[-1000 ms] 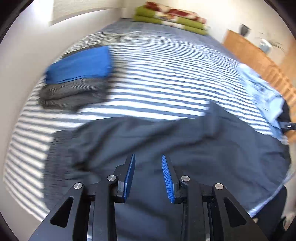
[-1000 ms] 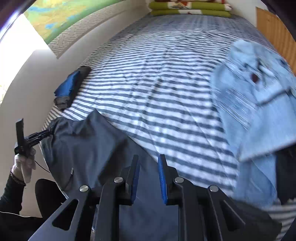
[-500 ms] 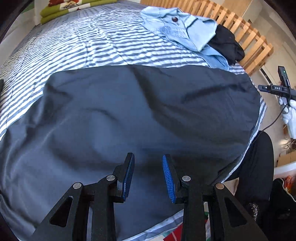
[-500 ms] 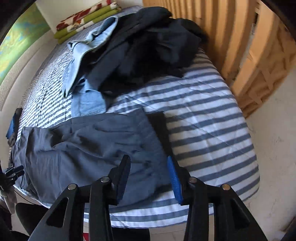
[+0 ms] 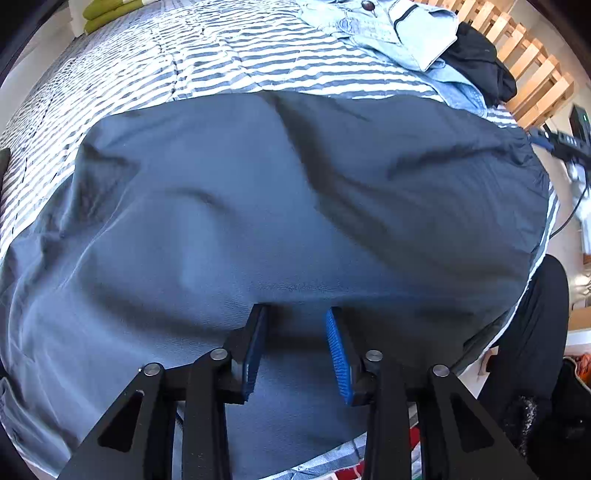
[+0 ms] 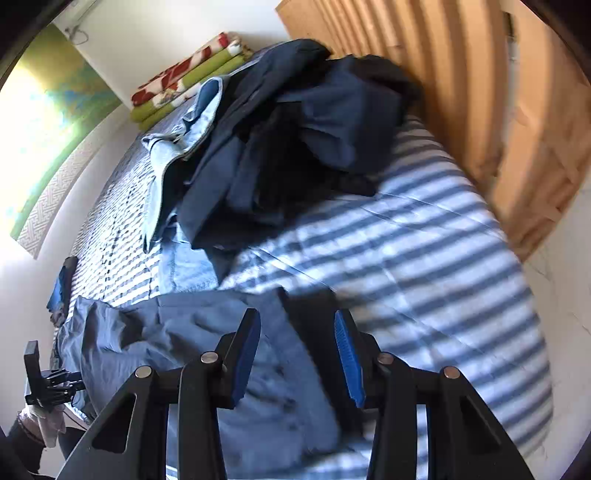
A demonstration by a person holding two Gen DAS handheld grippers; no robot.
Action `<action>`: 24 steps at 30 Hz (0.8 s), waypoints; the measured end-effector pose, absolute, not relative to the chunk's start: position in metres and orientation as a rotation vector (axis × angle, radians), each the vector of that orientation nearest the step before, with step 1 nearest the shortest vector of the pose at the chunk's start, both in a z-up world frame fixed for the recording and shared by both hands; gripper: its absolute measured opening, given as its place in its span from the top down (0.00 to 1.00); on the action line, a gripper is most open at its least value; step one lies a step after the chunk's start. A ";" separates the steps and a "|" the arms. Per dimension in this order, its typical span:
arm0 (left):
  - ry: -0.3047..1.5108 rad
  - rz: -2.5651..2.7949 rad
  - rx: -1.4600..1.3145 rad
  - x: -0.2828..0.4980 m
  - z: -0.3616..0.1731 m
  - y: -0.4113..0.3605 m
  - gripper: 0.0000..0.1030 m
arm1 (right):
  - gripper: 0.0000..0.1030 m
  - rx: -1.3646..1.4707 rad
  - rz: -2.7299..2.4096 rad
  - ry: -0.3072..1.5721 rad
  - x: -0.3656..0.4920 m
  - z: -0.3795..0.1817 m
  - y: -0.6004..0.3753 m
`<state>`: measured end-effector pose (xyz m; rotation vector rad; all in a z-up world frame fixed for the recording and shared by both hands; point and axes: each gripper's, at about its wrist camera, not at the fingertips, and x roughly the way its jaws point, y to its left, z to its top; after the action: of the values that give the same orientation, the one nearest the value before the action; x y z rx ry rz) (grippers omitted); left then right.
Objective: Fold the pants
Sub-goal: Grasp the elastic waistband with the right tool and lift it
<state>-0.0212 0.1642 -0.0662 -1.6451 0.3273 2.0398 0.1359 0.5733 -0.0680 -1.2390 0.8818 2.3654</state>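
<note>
Grey-blue pants [image 5: 295, 192] lie spread sideways along the near edge of a striped bed [image 5: 221, 55]. My left gripper [image 5: 295, 311] points steeply down just over the cloth near its front edge. Its jaws are opening, with flat fabric below and nothing pinched between them. My right gripper [image 6: 296, 314] stands open above the right end of the pants [image 6: 177, 332], where the cloth meets the striped cover [image 6: 424, 277]. In the right wrist view the left gripper [image 6: 48, 380] shows at far left in a gloved hand.
A heap of dark clothes [image 6: 295, 140] and light denim [image 5: 388, 29] lies further back on the bed. A wooden slatted frame [image 6: 498, 110] stands on the right. Folded blankets [image 6: 184, 88] sit at the far end, and a person's dark leg [image 5: 532, 332] is beside the bed.
Both grippers swung from looking along the bed to pointing down over the pants at its near edge. The right jaws widened. The left gripper came closer to the cloth.
</note>
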 end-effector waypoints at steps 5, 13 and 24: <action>0.341 2.037 -1.646 -0.021 -0.071 0.171 0.61 | 0.94 -1.317 2.369 0.774 0.115 -0.077 0.560; 0.364 2.034 -1.641 -0.019 -0.077 0.184 0.56 | 0.88 -1.232 2.281 0.876 0.136 -0.079 0.570; 0.391 2.035 -1.451 -0.020 -0.016 0.224 0.56 | 0.61 -1.361 2.294 1.014 0.168 -0.094 0.572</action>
<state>-0.0195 0.2239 -0.0157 -1.4508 0.3914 2.0348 0.1683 0.5722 -0.0943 -1.3606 1.0144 2.2936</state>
